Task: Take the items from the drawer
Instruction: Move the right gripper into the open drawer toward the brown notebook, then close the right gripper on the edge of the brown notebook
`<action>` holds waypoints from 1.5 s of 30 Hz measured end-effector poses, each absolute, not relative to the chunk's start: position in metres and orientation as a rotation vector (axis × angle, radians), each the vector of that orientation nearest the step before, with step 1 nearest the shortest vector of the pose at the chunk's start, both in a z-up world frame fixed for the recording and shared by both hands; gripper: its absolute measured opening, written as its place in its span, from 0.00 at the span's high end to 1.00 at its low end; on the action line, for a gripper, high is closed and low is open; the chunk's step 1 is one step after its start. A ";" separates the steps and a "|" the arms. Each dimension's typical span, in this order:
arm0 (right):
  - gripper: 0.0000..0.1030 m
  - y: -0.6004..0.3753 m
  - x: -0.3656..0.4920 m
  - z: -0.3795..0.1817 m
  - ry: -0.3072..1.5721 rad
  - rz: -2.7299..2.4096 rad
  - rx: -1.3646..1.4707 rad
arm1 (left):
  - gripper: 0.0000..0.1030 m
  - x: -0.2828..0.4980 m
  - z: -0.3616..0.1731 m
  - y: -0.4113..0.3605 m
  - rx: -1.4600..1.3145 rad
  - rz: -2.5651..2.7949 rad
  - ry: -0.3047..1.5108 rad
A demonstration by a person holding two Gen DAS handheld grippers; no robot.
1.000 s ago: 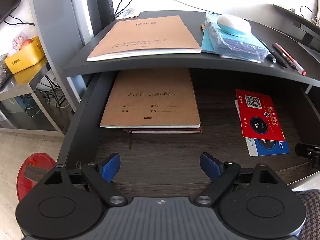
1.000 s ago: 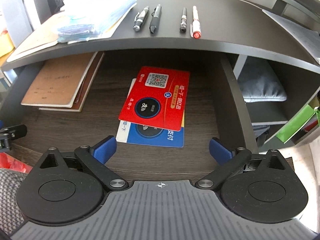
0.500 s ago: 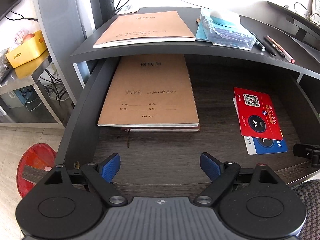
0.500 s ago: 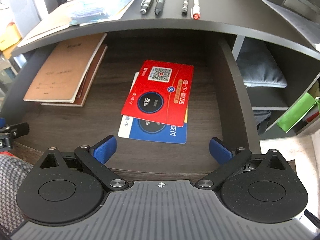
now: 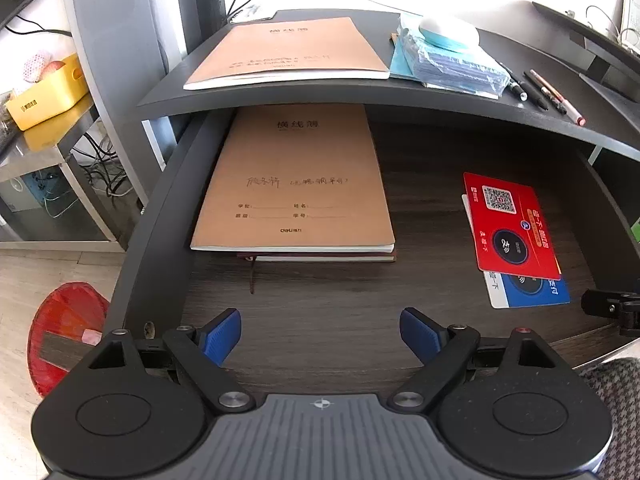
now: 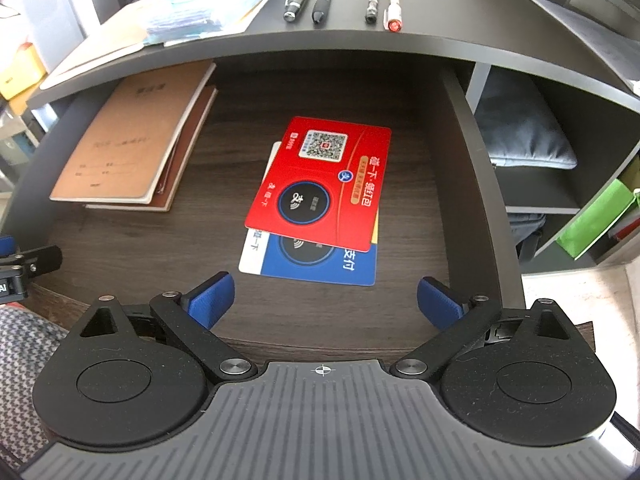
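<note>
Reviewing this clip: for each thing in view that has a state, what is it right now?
Drawer: pulled open.
Tan notebook: closed, flat on a darker notebook in the drawer.
Red card: face up, overlapping the blue card.
Left gripper: open, empty.
Right gripper: open, empty.
Pens: lying on the desktop.

Office desk [image 5: 520,92] (pens [image 6: 320,0], notebooks [image 5: 296,180])

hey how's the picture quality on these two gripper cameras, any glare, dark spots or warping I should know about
Left wrist view: the window behind the desktop is blown out white, the drawer back sits in shadow under it, and straight edges bow with fisheye. Right wrist view: the plastic-wrapped stack is overexposed, while the red card is sharp and evenly lit. Both open tongs look in focus.
</note>
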State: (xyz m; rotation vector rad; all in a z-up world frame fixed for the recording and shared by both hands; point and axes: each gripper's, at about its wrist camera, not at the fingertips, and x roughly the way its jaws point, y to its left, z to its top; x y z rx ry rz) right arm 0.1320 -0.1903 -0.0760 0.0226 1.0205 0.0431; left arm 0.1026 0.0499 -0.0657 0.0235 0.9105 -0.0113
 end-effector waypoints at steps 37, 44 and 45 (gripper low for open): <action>0.43 -0.071 0.271 -0.125 1.235 0.288 0.269 | 0.32 0.163 -0.080 0.130 -0.093 0.059 0.969; 0.45 -0.068 0.279 -0.138 1.279 0.327 0.350 | 0.32 0.168 -0.081 0.129 -0.083 0.063 0.980; 0.49 -0.067 0.280 -0.139 1.283 0.334 0.358 | 0.31 0.168 -0.080 0.129 -0.085 0.064 0.979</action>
